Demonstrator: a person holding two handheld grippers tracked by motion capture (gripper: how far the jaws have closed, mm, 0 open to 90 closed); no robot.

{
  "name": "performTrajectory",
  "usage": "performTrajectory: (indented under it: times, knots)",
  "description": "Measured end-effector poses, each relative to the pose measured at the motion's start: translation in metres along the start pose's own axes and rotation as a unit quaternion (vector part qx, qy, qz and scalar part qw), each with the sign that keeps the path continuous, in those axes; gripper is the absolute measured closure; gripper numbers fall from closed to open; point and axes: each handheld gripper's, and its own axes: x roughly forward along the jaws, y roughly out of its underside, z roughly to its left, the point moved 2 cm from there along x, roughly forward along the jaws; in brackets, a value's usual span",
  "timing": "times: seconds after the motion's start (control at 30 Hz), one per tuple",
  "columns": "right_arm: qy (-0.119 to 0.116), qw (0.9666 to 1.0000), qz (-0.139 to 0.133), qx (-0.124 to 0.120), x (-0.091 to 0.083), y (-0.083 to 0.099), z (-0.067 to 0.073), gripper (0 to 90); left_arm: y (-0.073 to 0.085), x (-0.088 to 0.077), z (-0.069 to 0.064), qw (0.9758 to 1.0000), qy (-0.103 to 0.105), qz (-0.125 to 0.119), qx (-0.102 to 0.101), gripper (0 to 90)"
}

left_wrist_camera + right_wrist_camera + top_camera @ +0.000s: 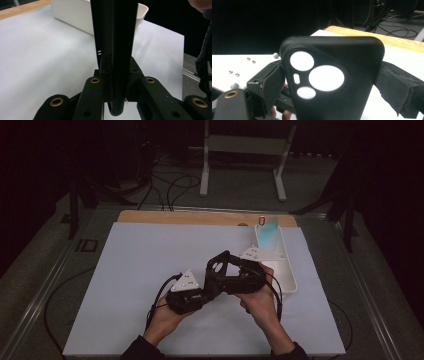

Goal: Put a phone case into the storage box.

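A black phone case (218, 265) with round camera cut-outs is held above the middle of the white mat, between both grippers. My left gripper (206, 289) comes from the left and is shut on the case's lower end. In the left gripper view the case (115, 37) rises edge-on from between the jaws of my left gripper (117, 63). My right gripper (227, 272) comes from the right. In the right gripper view its pads (272, 86) press on both long sides of the case (352, 105), so my right gripper (332, 83) is shut on it.
A white bin (289, 281) stands at the right of the mat (140, 260), with a pale blue object (267, 234) upright at its far end. The bin (72, 12) lies just beyond the case. A wooden table edge (190, 217) runs along the back, and cables lie on the floor behind.
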Motion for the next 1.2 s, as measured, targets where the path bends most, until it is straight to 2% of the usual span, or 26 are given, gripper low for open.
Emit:
performTrajectory:
  times: [0.2,0.4,0.5,0.57,0.73,0.77,0.8,0.9,1.07,1.2]
  knots:
    - [0.006,1.0,0.004,-0.003,0.004,0.001,0.001,11.5,0.001,0.0,0.0,1.0,0.001,0.0,-0.001,80.6]
    - [0.013,0.9999,0.003,-0.01,0.004,0.0,0.002,13.2,0.001,0.001,0.002,1.0,-0.008,-0.002,-0.003,77.9]
    - [0.01,0.9998,0.006,-0.015,0.005,0.001,0.003,13.6,0.002,0.001,0.004,1.0,-0.007,-0.002,-0.006,65.6]
    - [0.013,0.9998,0.007,-0.017,0.005,0.001,0.003,13.8,0.002,-0.001,0.005,0.9999,-0.007,-0.003,-0.012,60.5]
    - [0.013,0.9997,0.007,-0.02,0.007,0.002,0.003,13.9,0.004,-0.005,0.009,0.9994,-0.028,-0.007,-0.018,39.8]
    - [0.014,0.9997,0.007,-0.02,0.007,0.002,0.003,14.0,0.004,-0.007,0.01,0.9987,-0.047,-0.009,-0.019,39.8]
    - [0.015,0.9997,0.006,-0.019,0.007,0.002,0.002,14.0,0.005,-0.009,0.01,0.9984,-0.053,-0.01,-0.019,27.3]
    - [0.018,0.9996,0.005,-0.019,0.007,0.002,0.001,14.0,0.006,-0.013,0.012,0.997,-0.073,-0.013,-0.021,14.5]
    - [0.018,0.9997,0.006,-0.018,0.007,0.003,0.001,14.1,0.008,-0.024,0.017,0.9945,-0.099,-0.025,-0.022,0.6]
    - [0.018,0.9997,0.005,-0.017,0.006,0.003,0.0,14.1,0.012,-0.033,0.022,0.9916,-0.122,-0.039,-0.018,0.1]
